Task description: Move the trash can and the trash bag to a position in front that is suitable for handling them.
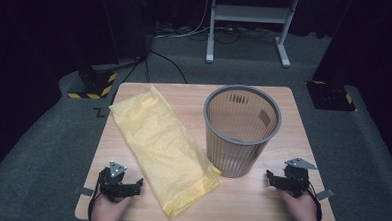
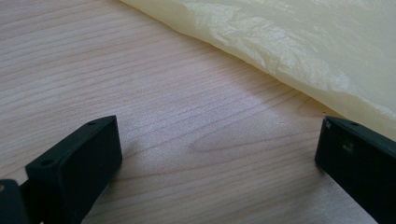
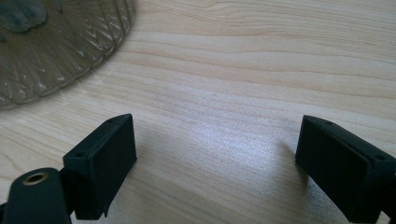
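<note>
A flat yellow plastic bag (image 1: pixel 163 145) lies diagonally across the left half of the wooden table (image 1: pixel 194 98). To its right stands an upright grey ribbed wastebasket (image 1: pixel 240 130). My left gripper (image 1: pixel 136 184) rests near the table's front left edge, open, just short of the bag's near end. The left gripper view has the bag's crinkled edge (image 2: pixel 299 51) beyond the wide-apart jaws, with bare wood between them. My right gripper (image 1: pixel 270 178) sits at the front right, open, close to the basket's foot. The right gripper view has the basket's base (image 3: pixel 56 42) at the upper left.
Beyond the table's far edge the grey carpet carries a white metal stand (image 1: pixel 248 22) and cables. Black cases with yellow-striped edges (image 1: pixel 92 83) sit on the floor at both far corners. Bare wood lies along the front edge between the grippers.
</note>
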Demonstrator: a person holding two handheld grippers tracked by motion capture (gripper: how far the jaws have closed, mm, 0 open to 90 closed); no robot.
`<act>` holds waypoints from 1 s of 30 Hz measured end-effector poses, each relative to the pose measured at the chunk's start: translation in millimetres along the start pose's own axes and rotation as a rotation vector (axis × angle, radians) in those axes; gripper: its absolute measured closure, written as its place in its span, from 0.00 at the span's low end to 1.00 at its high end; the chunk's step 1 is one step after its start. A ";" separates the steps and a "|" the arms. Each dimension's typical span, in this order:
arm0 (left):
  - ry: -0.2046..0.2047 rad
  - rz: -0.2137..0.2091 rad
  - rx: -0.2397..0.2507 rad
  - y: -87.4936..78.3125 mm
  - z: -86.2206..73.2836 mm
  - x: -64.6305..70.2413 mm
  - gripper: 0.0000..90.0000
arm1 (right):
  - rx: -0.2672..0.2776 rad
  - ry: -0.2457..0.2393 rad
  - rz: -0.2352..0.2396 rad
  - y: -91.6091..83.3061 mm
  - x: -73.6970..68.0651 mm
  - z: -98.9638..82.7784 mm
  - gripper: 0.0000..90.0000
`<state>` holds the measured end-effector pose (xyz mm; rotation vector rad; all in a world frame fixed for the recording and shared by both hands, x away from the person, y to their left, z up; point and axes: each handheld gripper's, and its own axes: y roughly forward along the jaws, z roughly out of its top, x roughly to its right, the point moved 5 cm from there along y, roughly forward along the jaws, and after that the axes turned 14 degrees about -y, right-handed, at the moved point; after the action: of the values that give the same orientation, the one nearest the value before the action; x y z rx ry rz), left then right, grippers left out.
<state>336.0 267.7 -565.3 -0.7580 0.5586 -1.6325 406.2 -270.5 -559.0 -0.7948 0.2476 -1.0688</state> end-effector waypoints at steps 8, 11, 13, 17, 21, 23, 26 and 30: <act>-0.024 -0.004 -0.005 -1.9 3.2 -4.6 0.05 | 0.003 0.000 0.006 0.1 1.1 0.2 0.14; -0.059 -0.033 -0.010 -2.7 4.8 -5.3 0.02 | 0.009 0.000 0.011 -0.4 2.9 -0.2 0.16; -0.039 -0.028 -0.002 -5.3 8.1 -2.0 0.02 | 0.014 0.001 0.006 -1.5 4.8 -1.2 0.17; -0.018 -0.061 0.021 -10.1 14.7 15.5 0.01 | 0.049 -0.004 0.008 -7.7 5.0 1.4 0.16; -0.031 -0.112 0.019 -10.9 20.4 33.7 0.02 | 0.086 -0.001 0.009 -16.5 2.5 3.5 0.16; -0.028 -0.134 0.037 -9.7 32.6 46.7 0.02 | 0.098 -0.019 0.012 -23.5 -1.2 4.7 0.16; -0.024 -0.159 0.050 -8.2 45.2 56.2 0.01 | 0.111 -0.016 0.022 -27.5 -4.6 6.5 0.16; 0.032 -0.189 0.075 -0.6 77.0 84.9 0.01 | 0.136 0.007 0.036 -31.0 -6.4 16.5 0.16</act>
<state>384.2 188.2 -498.2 -0.7475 0.4563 -1.8321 390.7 -264.9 -527.4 -0.6620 0.1923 -1.0430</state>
